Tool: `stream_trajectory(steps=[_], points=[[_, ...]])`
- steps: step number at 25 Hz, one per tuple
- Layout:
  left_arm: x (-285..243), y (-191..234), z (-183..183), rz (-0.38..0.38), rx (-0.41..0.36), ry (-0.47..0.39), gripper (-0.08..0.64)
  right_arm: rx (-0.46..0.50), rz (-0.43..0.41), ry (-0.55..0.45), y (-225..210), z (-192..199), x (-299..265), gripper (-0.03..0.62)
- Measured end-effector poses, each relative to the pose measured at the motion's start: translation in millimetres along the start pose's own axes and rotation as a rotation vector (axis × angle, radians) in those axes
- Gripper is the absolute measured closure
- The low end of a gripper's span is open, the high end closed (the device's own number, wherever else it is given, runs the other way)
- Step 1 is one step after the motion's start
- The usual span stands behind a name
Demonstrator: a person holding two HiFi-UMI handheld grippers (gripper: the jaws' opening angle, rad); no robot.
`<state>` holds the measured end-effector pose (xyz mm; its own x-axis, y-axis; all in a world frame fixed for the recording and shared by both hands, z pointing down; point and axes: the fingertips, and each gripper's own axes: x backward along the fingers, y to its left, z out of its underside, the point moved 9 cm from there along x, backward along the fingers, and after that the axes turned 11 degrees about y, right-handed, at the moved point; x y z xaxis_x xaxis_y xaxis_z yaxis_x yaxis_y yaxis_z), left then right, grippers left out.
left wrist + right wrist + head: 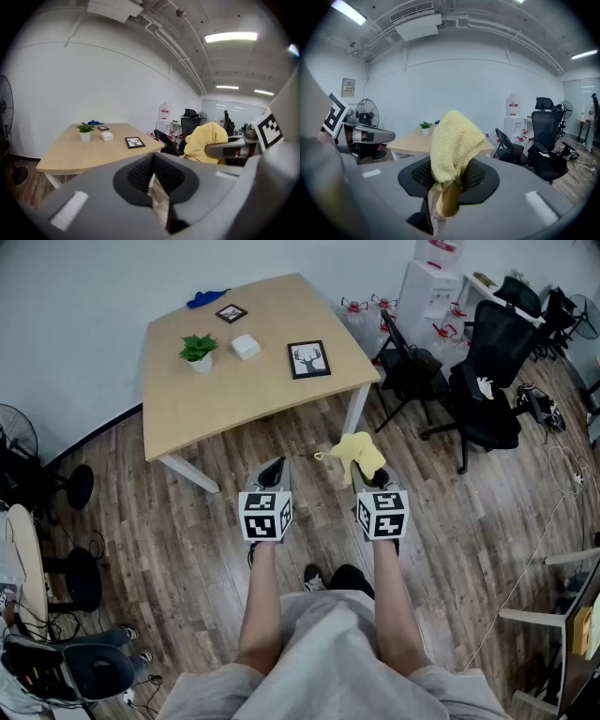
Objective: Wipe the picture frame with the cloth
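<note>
A black picture frame [308, 359] with a deer print lies flat near the front edge of the wooden table [206, 399]; the left gripper view shows it too, as the picture frame [135, 142]. My right gripper [364, 469] is shut on a yellow cloth [356, 456], which bunches over its jaws as the cloth [453, 150]. My left gripper [272, 468] is shut with nothing in it. Both grippers hang over the floor, well short of the table.
On the table stand a small potted plant [198, 350], a white box [246, 346], a smaller dark frame [231, 312] and a blue item [206, 298]. Black office chairs [487, 381] stand to the right, a fan [14, 442] at the left.
</note>
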<state>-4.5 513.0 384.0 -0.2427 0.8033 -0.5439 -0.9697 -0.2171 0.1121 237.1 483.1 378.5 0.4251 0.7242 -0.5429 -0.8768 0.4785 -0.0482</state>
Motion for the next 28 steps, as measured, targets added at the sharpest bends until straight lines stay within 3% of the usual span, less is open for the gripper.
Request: stream_trajectory(steps=[8,20,28], points=[[1.7,4.1,-2.4,0.016,0.002,0.051,0.509,-0.003,0.018,-0.009,6.4,-3.0,1.8,0.482],[7.3,12.3,5.4,0.004,0.034,-0.004,0.509,-0.068,-0.015,-0.025,-9.5,6.7,-3.8,0.482],[-6.4,61.2,-13.6,-0.027,0.069,-0.021,0.508,-0.071,-0.060,-0.019,2.3,-27.9,-50.6,0.482]])
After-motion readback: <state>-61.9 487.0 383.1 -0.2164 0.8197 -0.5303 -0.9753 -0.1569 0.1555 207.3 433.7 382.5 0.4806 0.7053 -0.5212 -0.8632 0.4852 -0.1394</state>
